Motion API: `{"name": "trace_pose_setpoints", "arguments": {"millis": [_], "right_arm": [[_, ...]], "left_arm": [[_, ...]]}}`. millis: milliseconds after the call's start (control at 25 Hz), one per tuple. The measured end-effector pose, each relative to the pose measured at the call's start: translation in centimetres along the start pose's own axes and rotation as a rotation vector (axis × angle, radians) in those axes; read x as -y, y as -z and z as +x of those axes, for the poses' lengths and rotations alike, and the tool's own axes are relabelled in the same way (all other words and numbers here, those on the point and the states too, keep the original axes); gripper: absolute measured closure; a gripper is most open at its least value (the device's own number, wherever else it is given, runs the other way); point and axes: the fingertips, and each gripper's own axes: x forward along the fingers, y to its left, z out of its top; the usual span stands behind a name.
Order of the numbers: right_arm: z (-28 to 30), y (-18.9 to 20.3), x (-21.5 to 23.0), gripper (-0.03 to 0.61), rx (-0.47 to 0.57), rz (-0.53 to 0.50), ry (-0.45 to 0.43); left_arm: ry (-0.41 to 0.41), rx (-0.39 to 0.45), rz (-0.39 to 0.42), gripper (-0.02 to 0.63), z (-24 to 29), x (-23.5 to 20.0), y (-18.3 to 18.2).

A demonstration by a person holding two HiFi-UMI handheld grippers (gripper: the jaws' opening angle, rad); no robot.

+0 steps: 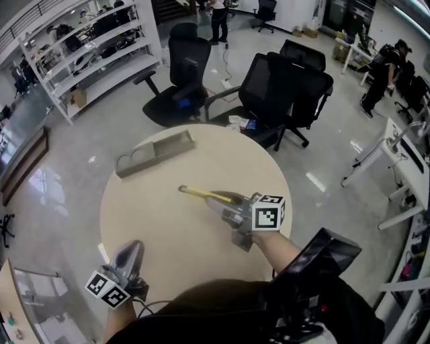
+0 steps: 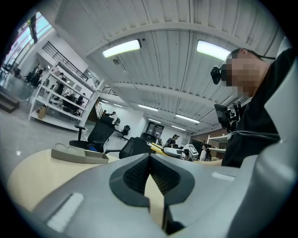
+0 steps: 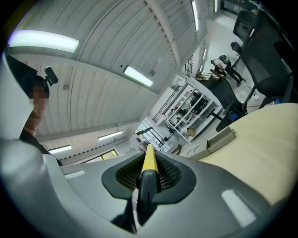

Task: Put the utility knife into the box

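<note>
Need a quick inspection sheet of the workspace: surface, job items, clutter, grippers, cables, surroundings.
Surface: round beige table, bare in the middle.
Job's things: yellow utility knife clamped in the right gripper over the table; grey box near the far left rim, open top, knife not in it.
Clutter: small white bit at the near left rim, too small to identify.
Grippers: right gripper shut on the utility knife; left gripper shut, nothing between its jaws, at the near left rim.
Cables: thin cable runs from the left gripper toward the person.
Surroundings: black office chairs beyond the table, white shelving far left, people in the background.
</note>
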Motion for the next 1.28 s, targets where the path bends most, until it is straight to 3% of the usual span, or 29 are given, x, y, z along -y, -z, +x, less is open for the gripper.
{"name": "trace_pose_setpoints", "arguments": {"millis": [200,520,680,880,1000,1280], "right_arm": [[2.9,1.1,-2.2,0.495,-0.062,-0.028,0.026],[4.3,-2.9,2.0,0.495,-0.058,-0.050,0.051],[4.9,-5.9,6.7,0.495,-0.077,-0.045,0.066],[7.8,-9.1,13.5,0.495,-0.131,-0.086,0.115],[11.0,-9.8,16.6,0.495,-0.184,-0.092,0.120],[18.7,-9.4,27.5,0.495,-0.307,-0.044,0.120]], "left_arm": [[0.022,0.055,0.016,0.615,-1.6,-2.7,-2.2],[-0.095,0.080,-0.040,0.614,-1.8,-8.6,-1.6],[-0.111,0.117,-0.013,0.615,1.0,-9.9,-2.1],[-0.140,0.102,0.026,0.615,4.7,-14.1,-2.6],[-0.124,0.146,0.003,0.614,6.9,-16.5,-3.8],[-0.153,0.119,0.036,0.614,13.0,-25.3,-1.3]]}}
